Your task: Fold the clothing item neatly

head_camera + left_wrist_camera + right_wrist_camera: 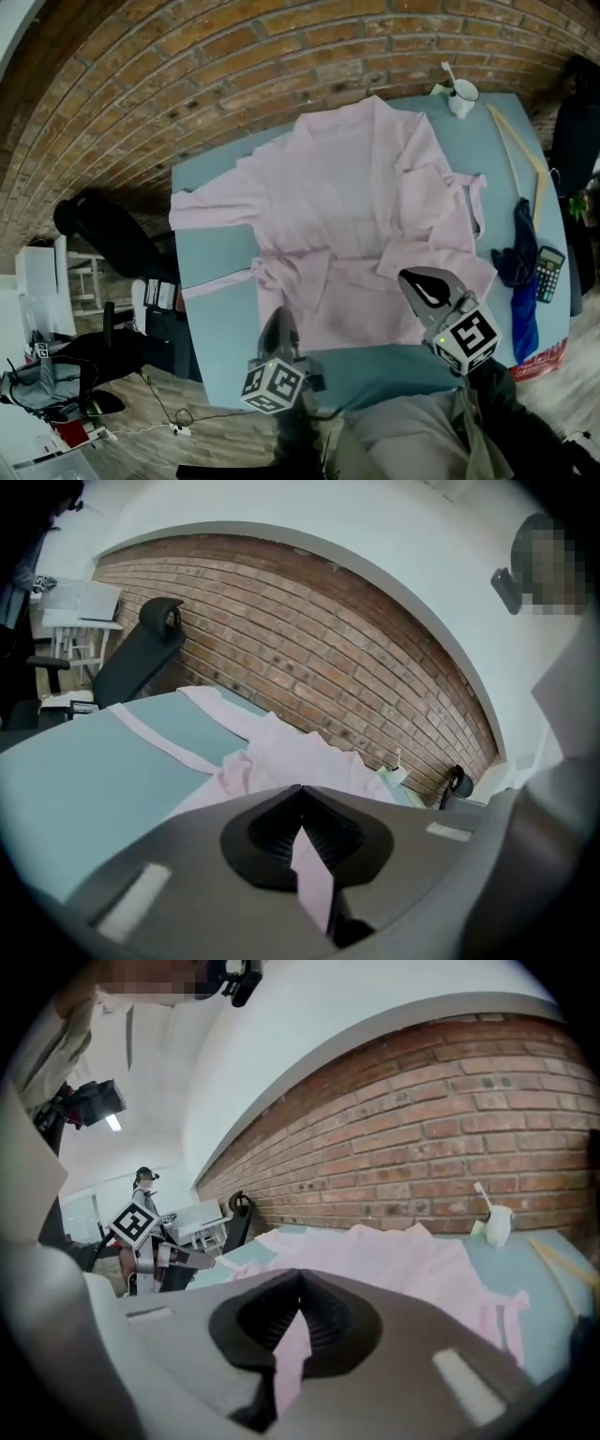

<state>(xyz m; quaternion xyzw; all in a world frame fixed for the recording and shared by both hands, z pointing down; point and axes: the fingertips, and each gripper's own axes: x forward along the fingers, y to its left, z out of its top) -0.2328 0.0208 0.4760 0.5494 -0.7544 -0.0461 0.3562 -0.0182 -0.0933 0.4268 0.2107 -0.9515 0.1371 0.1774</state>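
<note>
A pale pink robe lies spread open on the blue-grey table, collar toward the brick wall and sleeves out to both sides. My left gripper sits at the robe's near hem, left of centre. In the left gripper view the left gripper is shut on a strip of the pink fabric. My right gripper is at the near hem on the right. In the right gripper view the right gripper is shut too, with a fold of the pink fabric pinched between the pads.
A white mug stands at the far right corner, and wooden sticks lie beside it. A dark blue cloth and a calculator lie along the right edge. A black chair stands left of the table.
</note>
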